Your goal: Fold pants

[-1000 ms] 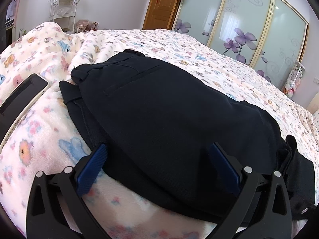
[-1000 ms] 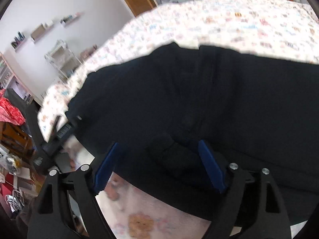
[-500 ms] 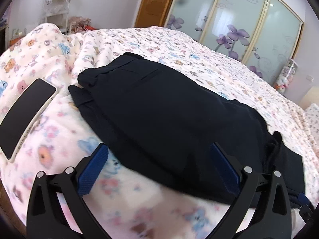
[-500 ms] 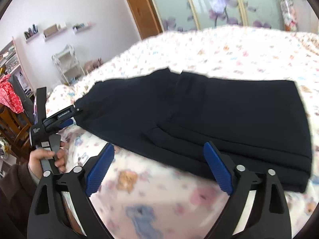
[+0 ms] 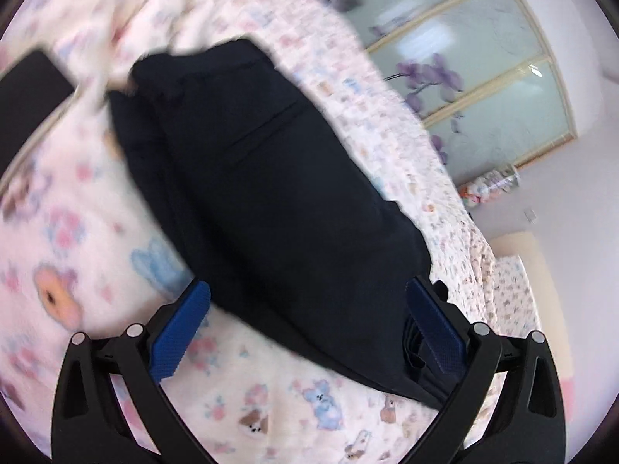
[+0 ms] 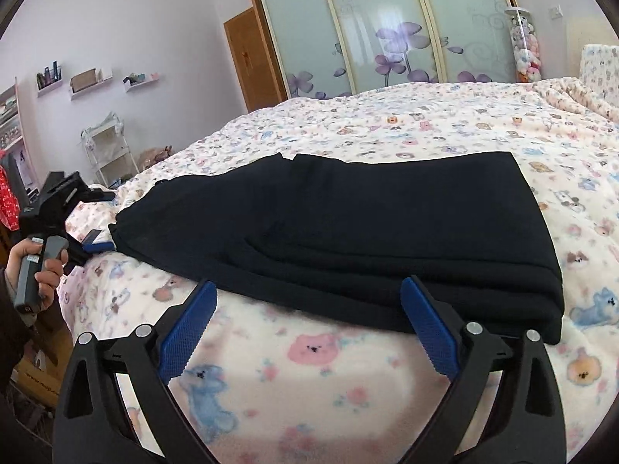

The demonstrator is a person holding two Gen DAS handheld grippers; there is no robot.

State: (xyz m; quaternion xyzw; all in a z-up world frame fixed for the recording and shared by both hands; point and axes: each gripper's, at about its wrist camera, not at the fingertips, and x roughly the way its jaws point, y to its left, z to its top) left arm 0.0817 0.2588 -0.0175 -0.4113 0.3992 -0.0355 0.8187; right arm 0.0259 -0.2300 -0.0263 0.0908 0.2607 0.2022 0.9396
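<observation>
Both grippers, the left gripper (image 5: 307,311) and the right gripper (image 6: 305,315), hang with jaws spread and empty, having drawn back from the dark navy pants (image 6: 348,232), which lie folded on the bear-print bedspread (image 6: 445,123), the fold apparently complete.

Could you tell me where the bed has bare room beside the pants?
Free blanket lies between the right gripper and the pants, also beyond them toward the wardrobe doors. The left end is crowded by the left gripper.
</observation>
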